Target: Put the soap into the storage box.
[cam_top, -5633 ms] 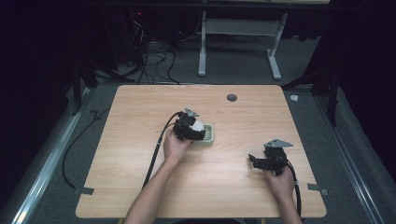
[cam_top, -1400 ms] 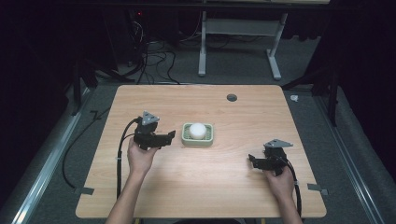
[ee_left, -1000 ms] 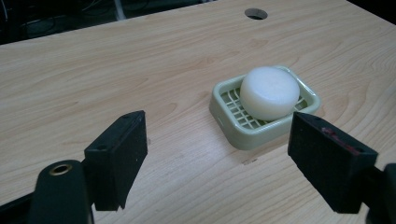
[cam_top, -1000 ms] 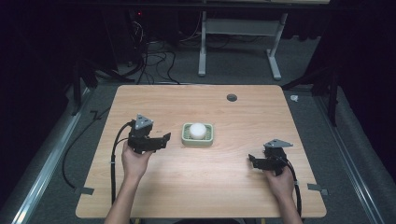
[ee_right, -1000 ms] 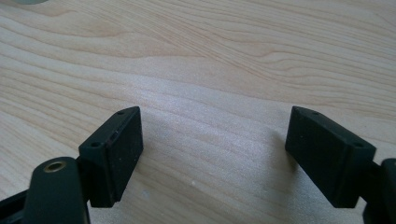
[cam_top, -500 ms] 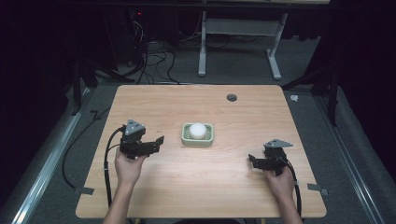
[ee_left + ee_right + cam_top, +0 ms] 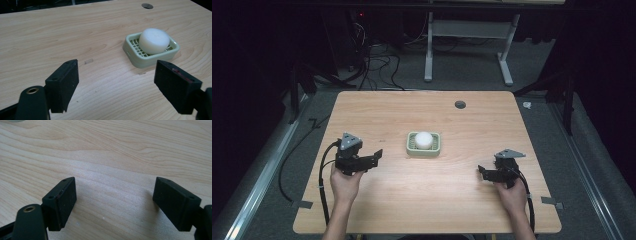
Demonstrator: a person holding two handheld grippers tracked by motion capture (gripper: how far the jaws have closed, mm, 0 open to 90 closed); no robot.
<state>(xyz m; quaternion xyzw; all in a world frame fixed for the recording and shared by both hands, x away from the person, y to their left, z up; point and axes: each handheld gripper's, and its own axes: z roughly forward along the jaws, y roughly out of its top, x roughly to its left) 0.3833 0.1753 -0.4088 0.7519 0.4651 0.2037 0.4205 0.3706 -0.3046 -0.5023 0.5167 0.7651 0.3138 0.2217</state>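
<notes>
A round white sponge-like puck (image 7: 423,139) (image 7: 153,40) rests in a pale green slatted dish (image 7: 412,148) (image 7: 131,50) at the middle of the wooden table (image 7: 422,200). My left gripper (image 7: 376,156) (image 7: 123,87) sits at the table's left, well apart from the dish, open with nothing between its jaws. Its jaws point toward the dish. My right gripper (image 7: 482,171) (image 7: 113,205) hovers low near the right front of the table, open and empty over bare wood.
A dark round cable hole (image 7: 460,104) (image 7: 147,5) lies near the table's far edge. Cables (image 7: 323,185) trail from both grippers off the front. A white desk frame (image 7: 467,45) and tangled cords stand on the floor beyond.
My left gripper let go of the white puck in the dish, then drew back left and toward the person. The right gripper has stayed still.
</notes>
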